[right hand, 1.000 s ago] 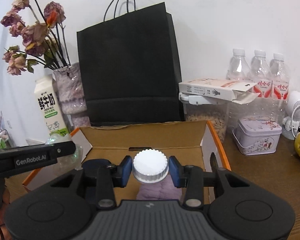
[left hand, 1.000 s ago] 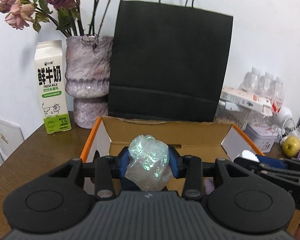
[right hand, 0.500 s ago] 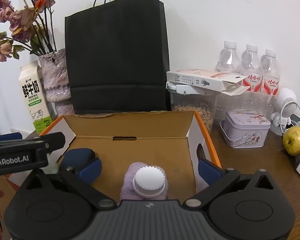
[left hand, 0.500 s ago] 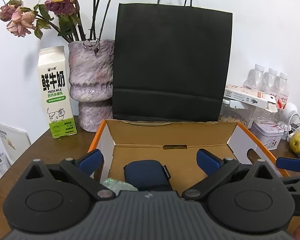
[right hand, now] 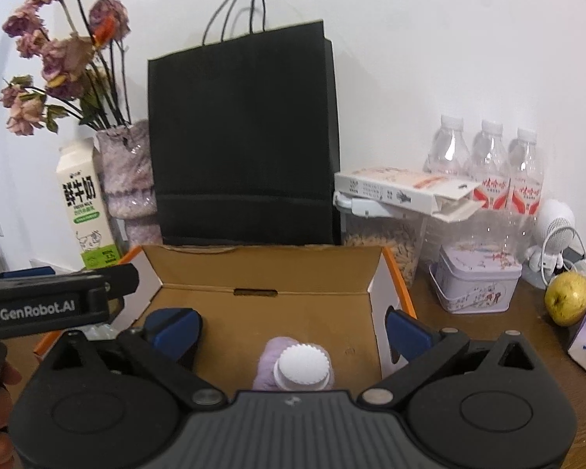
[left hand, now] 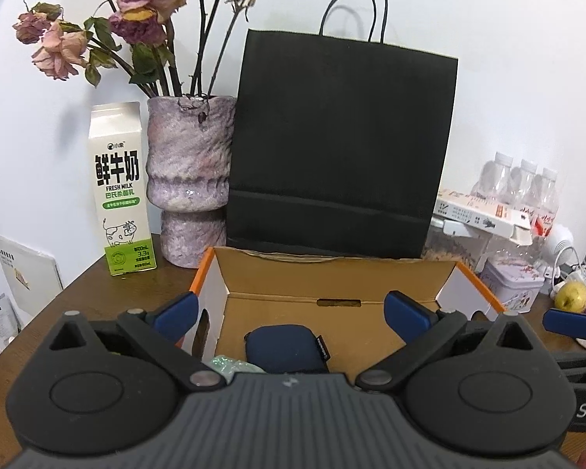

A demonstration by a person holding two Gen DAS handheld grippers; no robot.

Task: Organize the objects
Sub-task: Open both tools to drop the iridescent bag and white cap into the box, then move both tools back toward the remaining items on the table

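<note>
Both grippers let go since a second ago: the left gripper (left hand: 289, 314) was clamped on a crumpled film ball, the right gripper (right hand: 293, 332) on a white-capped bottle. Both jaws have just been opening and now stand wide apart with nothing pressed between the pads.

The ball (left hand: 230, 365) now lies in the box (left hand: 332, 273) at its near left, mostly hidden under the left gripper body, just beside a navy pouch (left hand: 285, 348). No clear long axis on the ball.

The bottle (right hand: 301, 367) now stands upright on the box floor near the right wall, long axis vertical, white ribbed cap toward the camera, purple body below it. It sits between the right gripper's fingers but apart from both.

Box: open cardboard, orange outer edge, flaps up, on the brown bench (right hand: 488, 336). Inside it are the pouch at centre, the ball at left and the bottle at right.

Behind the box along the back edge of the bench: milk carton (left hand: 121, 191), purple vase (left hand: 189, 179) with dried roses, black paper bag (left hand: 340, 140). At the bench's right side: clear tub with a white carton on top, three water bottles (right hand: 484, 164), a tin (right hand: 476, 285), a yellow-green fruit (right hand: 568, 299).

The left gripper's body shows at the left edge of the right wrist view, a hand under it.
</note>
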